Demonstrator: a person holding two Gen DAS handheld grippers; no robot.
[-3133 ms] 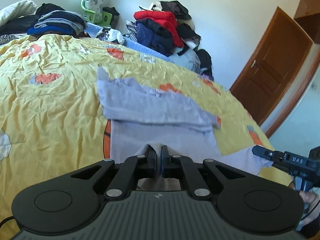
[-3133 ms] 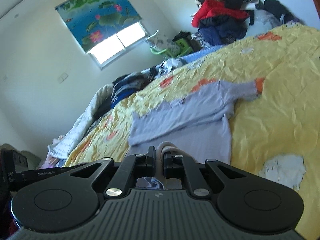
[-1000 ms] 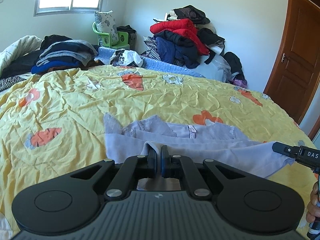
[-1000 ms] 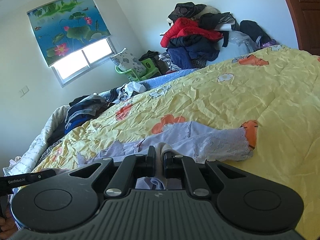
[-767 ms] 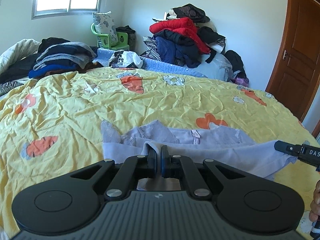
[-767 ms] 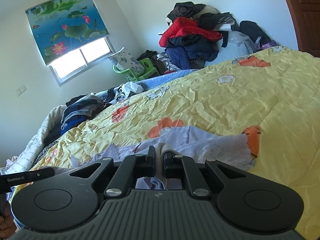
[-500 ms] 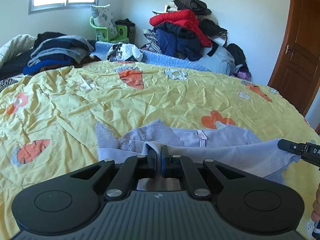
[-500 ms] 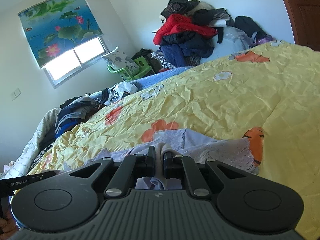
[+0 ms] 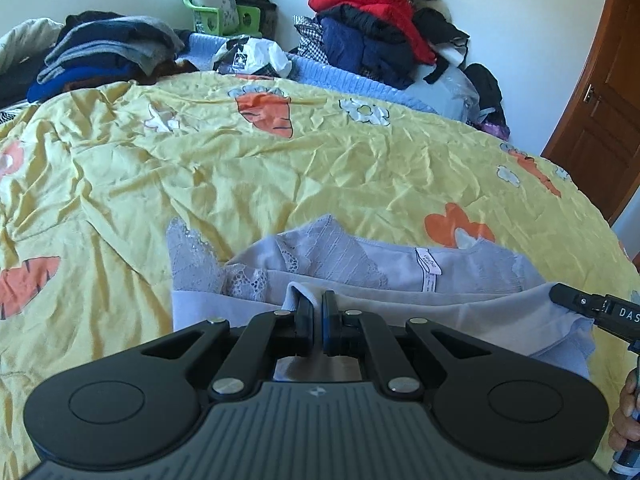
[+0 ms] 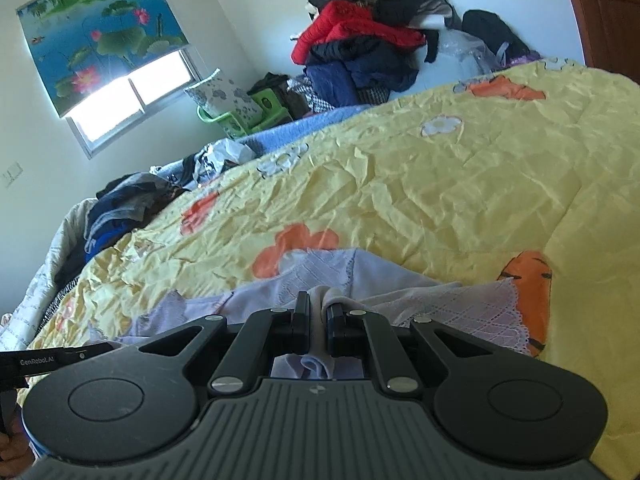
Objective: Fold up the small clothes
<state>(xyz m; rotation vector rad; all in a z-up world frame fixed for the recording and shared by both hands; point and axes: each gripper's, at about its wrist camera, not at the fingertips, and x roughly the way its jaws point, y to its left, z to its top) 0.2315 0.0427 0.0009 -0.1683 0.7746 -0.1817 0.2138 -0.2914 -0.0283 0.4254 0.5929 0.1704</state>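
A small lilac garment [image 9: 360,264] with lace trim lies on the yellow bedspread [image 9: 280,160], its near hem doubled over toward the collar and its white label showing. My left gripper [image 9: 316,306] is shut on the left part of that lifted hem. The right gripper [image 10: 318,308] is shut on the hem's other end, with a fold of lilac cloth [image 10: 440,300] bunched between its fingers. The right gripper's tip [image 9: 592,306] shows at the left wrist view's right edge, and the left gripper's tip [image 10: 56,358] at the right wrist view's left edge.
A heap of red, navy and black clothes [image 9: 380,28] sits at the bed's far side. Folded dark clothes [image 9: 104,52] lie far left beside a green chair [image 9: 216,16]. A wooden door [image 9: 600,112] stands at the right. A person's hand [image 9: 626,420] shows low right.
Both grippers have carried the hem forward and lower over the garment toward its collar. The covered part has grown, and the collar label and lace now sit close ahead of the fingers.
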